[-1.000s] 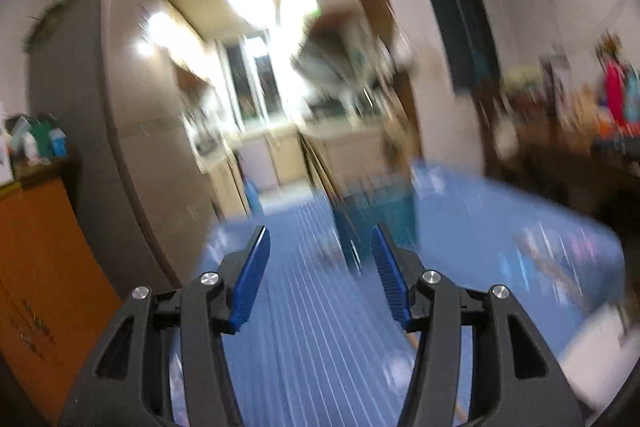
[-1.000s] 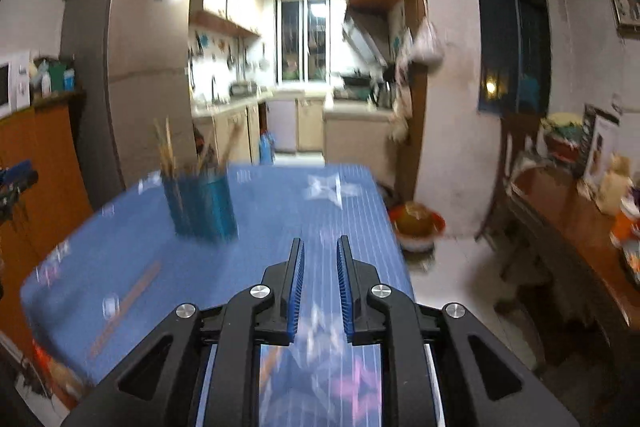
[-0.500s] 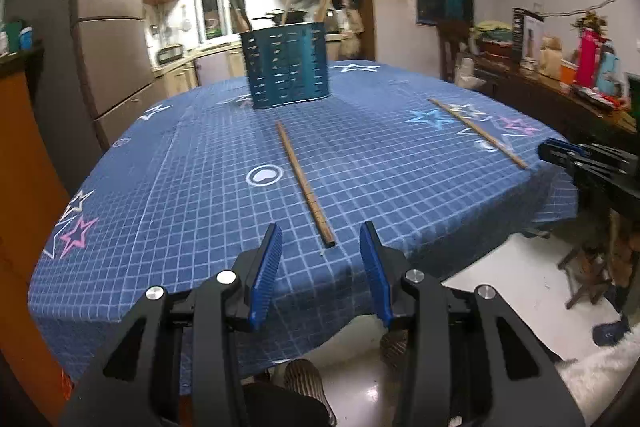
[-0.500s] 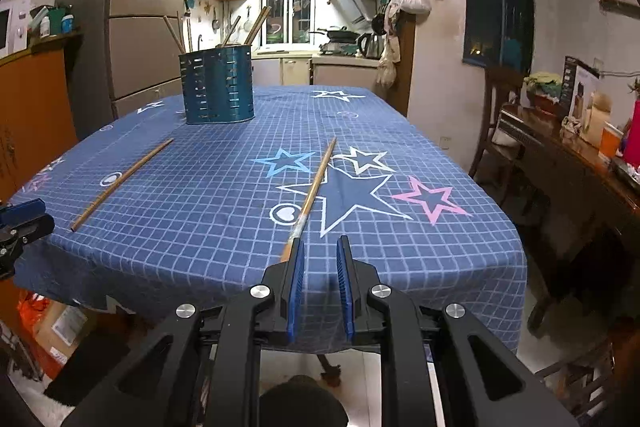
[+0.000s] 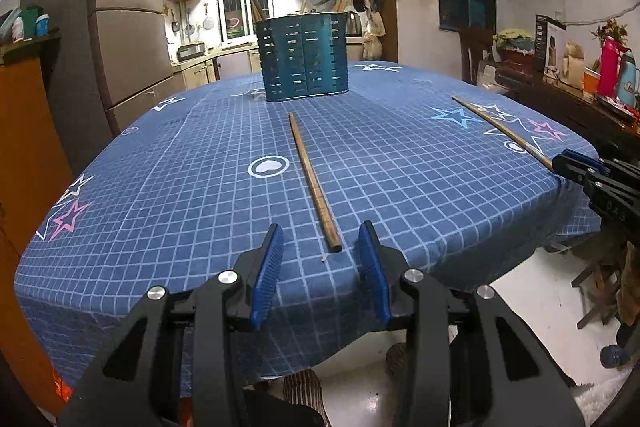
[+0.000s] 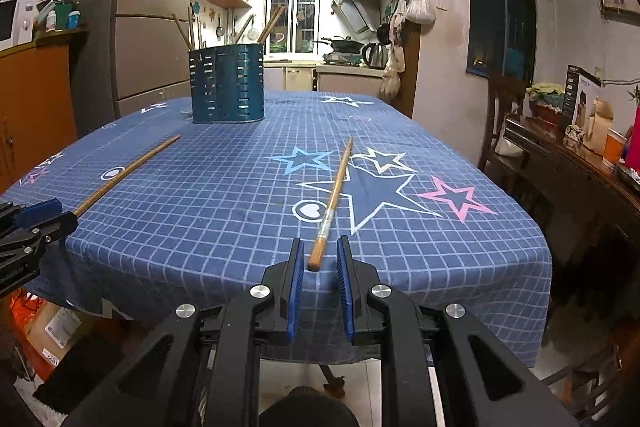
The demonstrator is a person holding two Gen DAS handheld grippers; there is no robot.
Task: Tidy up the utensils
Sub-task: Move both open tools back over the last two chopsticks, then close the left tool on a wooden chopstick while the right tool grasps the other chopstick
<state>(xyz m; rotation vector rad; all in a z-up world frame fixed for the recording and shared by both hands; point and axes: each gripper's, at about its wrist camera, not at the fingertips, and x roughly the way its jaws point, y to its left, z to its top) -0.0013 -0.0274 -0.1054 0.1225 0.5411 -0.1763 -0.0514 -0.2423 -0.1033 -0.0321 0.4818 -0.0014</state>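
Two long wooden chopsticks lie on the blue star-patterned tablecloth. One chopstick lies in front of my left gripper, which is open with the stick's near end just ahead of its fingertips. The other chopstick lies in front of my right gripper, which is open narrowly, the stick's near end between its fingertips. A teal slotted utensil holder with several sticks in it stands at the far end; it also shows in the right wrist view.
The table's near edge drops to the floor below both grippers. A wooden sideboard with boxes and bottles stands at the right. A fridge and an orange cabinet stand at the left.
Both views swung down from the room to the table, then settled. Each gripper has edged closer to its chopstick's near end. The left jaws stand slightly narrower than a second ago.
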